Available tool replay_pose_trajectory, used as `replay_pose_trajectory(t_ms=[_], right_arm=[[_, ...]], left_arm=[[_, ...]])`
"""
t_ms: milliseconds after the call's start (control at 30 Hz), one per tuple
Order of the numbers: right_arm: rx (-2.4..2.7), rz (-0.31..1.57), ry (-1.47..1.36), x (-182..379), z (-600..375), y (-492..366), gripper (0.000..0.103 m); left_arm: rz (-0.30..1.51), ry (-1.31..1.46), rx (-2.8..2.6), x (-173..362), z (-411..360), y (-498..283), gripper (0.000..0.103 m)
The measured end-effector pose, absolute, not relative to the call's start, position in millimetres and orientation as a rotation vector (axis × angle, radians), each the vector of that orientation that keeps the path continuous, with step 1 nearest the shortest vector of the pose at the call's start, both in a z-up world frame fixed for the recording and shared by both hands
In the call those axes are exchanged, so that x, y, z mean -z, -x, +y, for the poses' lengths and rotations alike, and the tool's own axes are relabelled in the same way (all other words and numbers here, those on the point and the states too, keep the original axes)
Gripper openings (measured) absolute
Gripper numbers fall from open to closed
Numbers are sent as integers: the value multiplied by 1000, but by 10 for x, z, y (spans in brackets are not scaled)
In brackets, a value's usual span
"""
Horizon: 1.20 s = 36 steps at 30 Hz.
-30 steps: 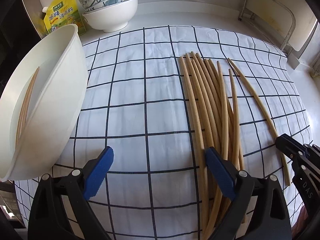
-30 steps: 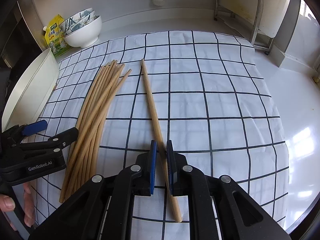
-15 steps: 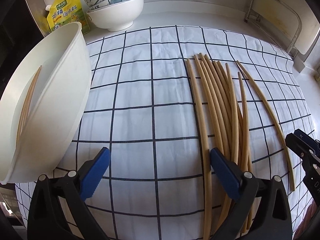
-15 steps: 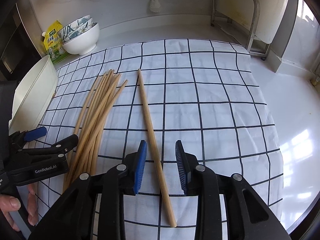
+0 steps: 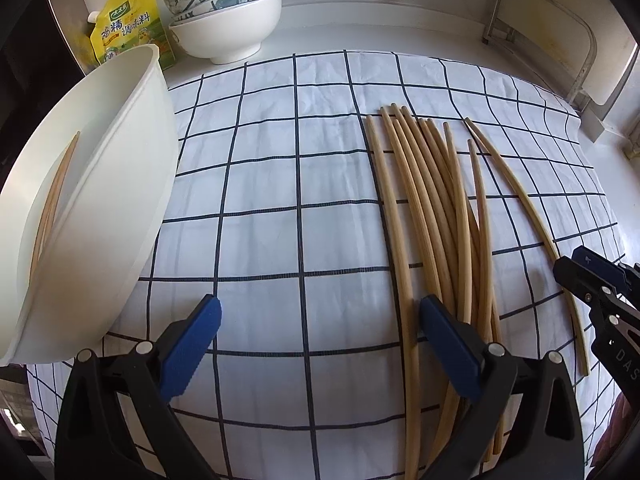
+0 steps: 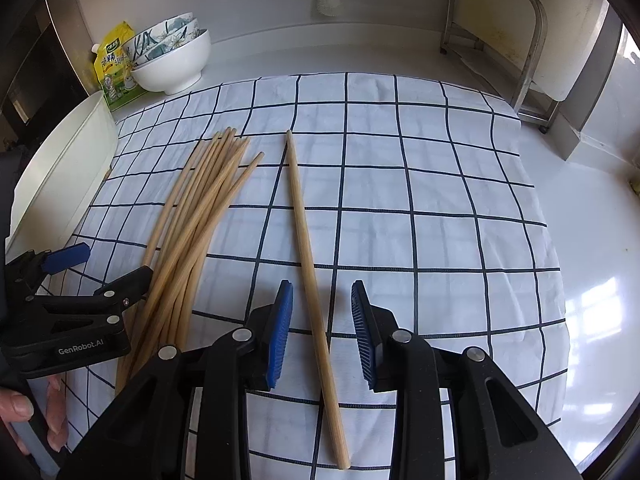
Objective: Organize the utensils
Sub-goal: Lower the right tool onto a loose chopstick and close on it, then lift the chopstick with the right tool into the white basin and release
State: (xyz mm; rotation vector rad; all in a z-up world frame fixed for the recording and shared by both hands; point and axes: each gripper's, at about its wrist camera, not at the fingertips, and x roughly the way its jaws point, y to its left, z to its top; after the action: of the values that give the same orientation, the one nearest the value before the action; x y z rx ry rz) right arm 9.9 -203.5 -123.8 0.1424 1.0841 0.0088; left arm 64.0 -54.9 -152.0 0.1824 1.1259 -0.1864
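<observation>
Nearest in the right wrist view, the right gripper (image 6: 322,320) stands with its blue pads apart, and a single chopstick (image 6: 308,248) lies on the cloth between them, touched by neither pad. The chopstick runs away from the camera, its near end below the jaws and its far end well up the checked cloth (image 6: 420,200).

In the left wrist view, the left gripper (image 5: 318,338) has its jaws spread wide with only bare cloth between the pads; its right-hand finger (image 5: 448,344) sits over the near ends of the chopstick bundle (image 5: 436,216). Whether it touches them I cannot tell. The bundle lies fanned on the cloth, just left of the single chopstick.

To the left, a white tub (image 5: 120,184) rests on the cloth's edge, tilted, with chopsticks (image 5: 54,196) already inside it.

Farther back, on the white counter (image 6: 580,240), stand stacked bowls (image 5: 228,20) beside a yellow seasoning packet (image 5: 128,20). A metal rack (image 6: 500,40) stands at the far right.
</observation>
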Motion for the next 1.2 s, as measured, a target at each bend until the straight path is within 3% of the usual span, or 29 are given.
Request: replay_pose_trajectory(t_ms=[100,267,367,467,700,1200], right_arm=[[-9,1089,-125,1276,-2020,-131,30],[-22,1085,-65,1286,-1936,-160,30],[-34,1084,-63,1283,-1917,-161,24],[-42,1083,-47,1281,-1873,-158,8],[-48,1079,-77,1281,-1894,-145,6],[-59,1088,-241,1035,-1982,-24,6]], left_arm=[[1116,-202,190,1505,-581,-654,95],[1117,-179,225,1464,-628,-621,77],[1114,-179,250,1441,-677,-590,64],[1112,-186,273,1421,-735,-565,49],[1123,-196,312,1394,-828,-575,8],[1165,-92,347,1182,-486,-669,7]])
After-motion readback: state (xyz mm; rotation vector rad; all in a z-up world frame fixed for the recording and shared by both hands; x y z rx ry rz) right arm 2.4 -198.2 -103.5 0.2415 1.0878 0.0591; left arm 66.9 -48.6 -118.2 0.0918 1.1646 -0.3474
